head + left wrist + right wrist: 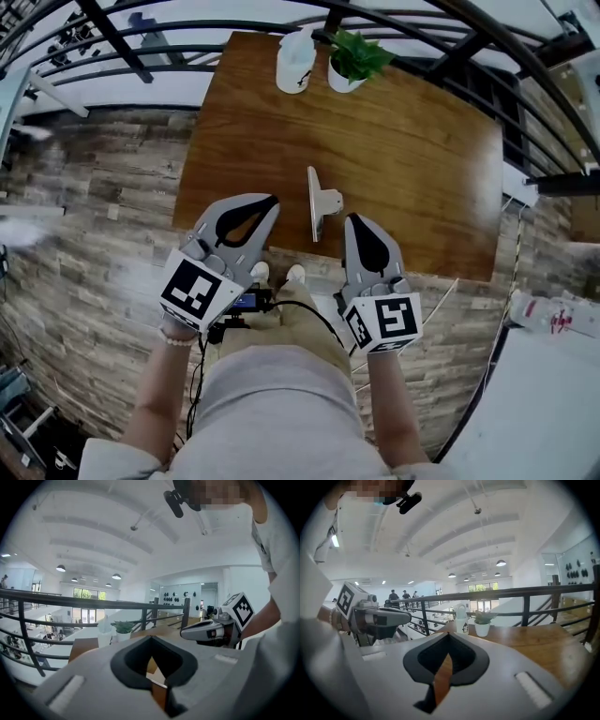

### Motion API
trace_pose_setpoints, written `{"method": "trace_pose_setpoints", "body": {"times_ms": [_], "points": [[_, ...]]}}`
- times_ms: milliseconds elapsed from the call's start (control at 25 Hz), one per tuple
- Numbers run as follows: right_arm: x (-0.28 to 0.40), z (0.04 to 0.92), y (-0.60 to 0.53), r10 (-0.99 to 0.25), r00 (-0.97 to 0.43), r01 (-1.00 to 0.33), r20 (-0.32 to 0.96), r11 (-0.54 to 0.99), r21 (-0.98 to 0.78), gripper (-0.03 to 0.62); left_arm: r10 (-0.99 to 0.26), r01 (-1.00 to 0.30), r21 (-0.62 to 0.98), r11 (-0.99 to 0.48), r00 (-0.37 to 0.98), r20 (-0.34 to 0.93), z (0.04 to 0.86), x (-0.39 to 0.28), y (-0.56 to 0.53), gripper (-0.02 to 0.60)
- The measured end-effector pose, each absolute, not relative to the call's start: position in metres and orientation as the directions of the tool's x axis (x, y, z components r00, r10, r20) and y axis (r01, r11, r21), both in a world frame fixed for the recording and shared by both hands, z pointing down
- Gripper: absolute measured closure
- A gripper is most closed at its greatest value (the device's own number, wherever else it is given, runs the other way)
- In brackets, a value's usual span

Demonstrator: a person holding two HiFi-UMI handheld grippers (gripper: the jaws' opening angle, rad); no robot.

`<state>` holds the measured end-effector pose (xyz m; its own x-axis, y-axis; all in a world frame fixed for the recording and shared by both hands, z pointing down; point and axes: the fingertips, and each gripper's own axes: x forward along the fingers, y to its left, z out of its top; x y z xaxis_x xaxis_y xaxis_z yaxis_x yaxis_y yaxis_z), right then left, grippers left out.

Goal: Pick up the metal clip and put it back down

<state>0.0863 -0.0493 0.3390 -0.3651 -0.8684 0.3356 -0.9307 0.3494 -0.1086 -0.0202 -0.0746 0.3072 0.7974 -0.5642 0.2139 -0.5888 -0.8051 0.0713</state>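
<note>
Looks down, in the head view, on a wooden table (403,150) filling the upper middle of the frame, with a white bottle (295,61) and a potted plant (352,58) side by side at its top edge and a black railing (122,47) arching past beyond them. Finds the metal clip (317,202) at frame centre, on the table near its lower edge, a thin plate up on edge with a small tab to its right. Places the left gripper (271,200) just left of the clip and the right gripper (354,218) just right of it and slightly lower, both near the clip yet apart from it, nothing lying between. Shows each pair of jaws with tips together, gripping nothing. Turns, in the left gripper view, along jaws closed tip to tip at lower centre, with only table wood visible through the hollow behind the tips; catches the right gripper (201,629) and its marker cube (241,609) at mid right, the bottle and plant small at centre left behind the railing bars. Turns, in the right gripper view, along jaws likewise closed and empty, with the left gripper (386,617) at mid left, the bottle (461,619) and plant (482,623) at centre on the table, and distant people (393,596) beyond the railing.
</note>
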Motion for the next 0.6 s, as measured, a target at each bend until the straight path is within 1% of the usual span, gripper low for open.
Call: {"method": "trace_pose_setpoints", "body": {"times_ms": [280, 600], "points": [[0.079, 0.320, -0.039, -0.861, -0.405, -0.912, 0.308, 0.405, -0.066, 0.583, -0.590, -0.609, 0.047, -0.792, 0.782, 0.198, 0.292, -0.035, -0.062, 0.581], [0.077, 0.309, -0.030, -0.856, -0.427, -0.900, 0.291, 0.434, -0.045, 0.583, -0.605, -0.622, 0.033, -0.783, 0.772, 0.196, 0.286, -0.044, -0.051, 0.581]]}}
